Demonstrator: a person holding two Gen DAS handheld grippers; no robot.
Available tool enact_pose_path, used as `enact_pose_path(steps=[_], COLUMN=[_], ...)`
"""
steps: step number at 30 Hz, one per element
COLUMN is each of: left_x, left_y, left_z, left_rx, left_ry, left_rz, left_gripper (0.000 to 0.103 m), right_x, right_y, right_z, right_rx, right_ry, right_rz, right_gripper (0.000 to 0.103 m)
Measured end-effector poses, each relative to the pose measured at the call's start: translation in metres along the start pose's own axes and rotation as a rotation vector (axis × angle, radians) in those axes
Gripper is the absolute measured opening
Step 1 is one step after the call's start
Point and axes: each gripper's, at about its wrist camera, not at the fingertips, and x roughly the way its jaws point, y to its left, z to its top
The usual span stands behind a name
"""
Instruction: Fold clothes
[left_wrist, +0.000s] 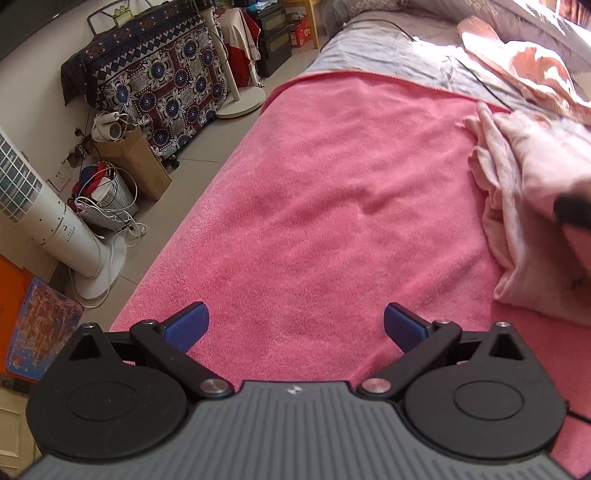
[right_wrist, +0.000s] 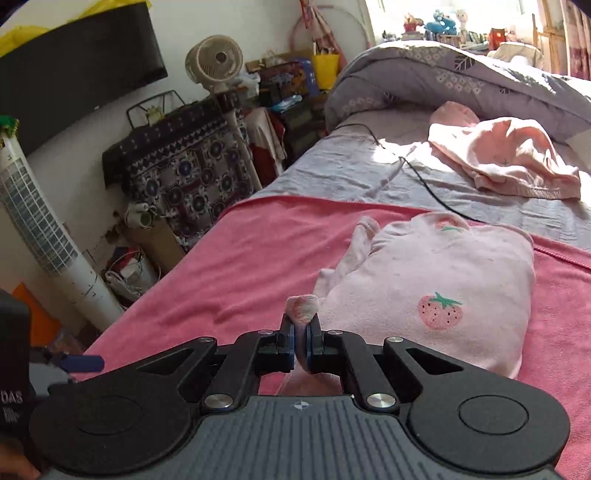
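Note:
A pale pink garment with strawberry prints lies partly folded on the pink towel spread over the bed. My right gripper is shut on a fold of that garment's near edge, and a tuft of cloth pokes up between its blue pads. In the left wrist view the same garment lies bunched at the right. My left gripper hovers open over bare pink towel, nothing between its fingers. A second pink garment lies crumpled farther back on the grey sheet.
A black cable crosses the grey sheet. A grey quilt is heaped at the far end. Left of the bed stand a white tower fan, a basket of cables and a patterned covered cabinet.

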Motion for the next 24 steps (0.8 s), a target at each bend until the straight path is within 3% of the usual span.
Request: enact_pose_path(steps=[2,5,9,12,15,16,17,21,24], left_x=[-0.005,-0.014,-0.02,-0.015,0.0,0.007,0.013,0.046,0.056], left_y=[0.01,0.012,-0.024,-0.065,-0.112,-0.127,-0.14,-0.174,-0.166], left_z=[0.013,0.035,0.063,0.079,0.087,0.087,0.086,0.069,0.064], left_rx=[-0.069,-0.094,0.059,0.185,0.322,0.369,0.413,0.577,0.539], left_ry=[-0.027,-0.087,-0.171,-0.204,-0.208,-0.208,-0.209,-0.19,-0.175], left_rz=[-0.069,-0.171,-0.254,-0.359,-0.427,-0.431,-0.426,-0.265,-0.282], left_gripper=[0.102,0.102,0.102,0.102,0.102,0.102,0.102,0.102,0.103], right_x=[0.017,0.027,0.019,0.023,0.033,0.032,0.031,0.014,-0.014], right_y=[0.003,0.006,0.008,0.009,0.013,0.017,0.022,0.019,0.0], right_z=[-0.011,-0.024,-0.025,-0.028,-0.028,-0.03,-0.032,-0.038,-0.046], right_rx=[-0.039,-0.089,-0.091,-0.097,-0.119,-0.143,-0.169,-0.141,-0.081], right_ry=[0.079,0.102,0.071,0.082,0.1,0.097,0.093,0.087,0.073], right_rz=[-0.006,-0.004,0.031,0.031,0.064,0.077,0.089,0.107,0.055], right_gripper=[0.009,0.01,0.01,0.011,0.036,0.049,0.057,0.058,0.056])
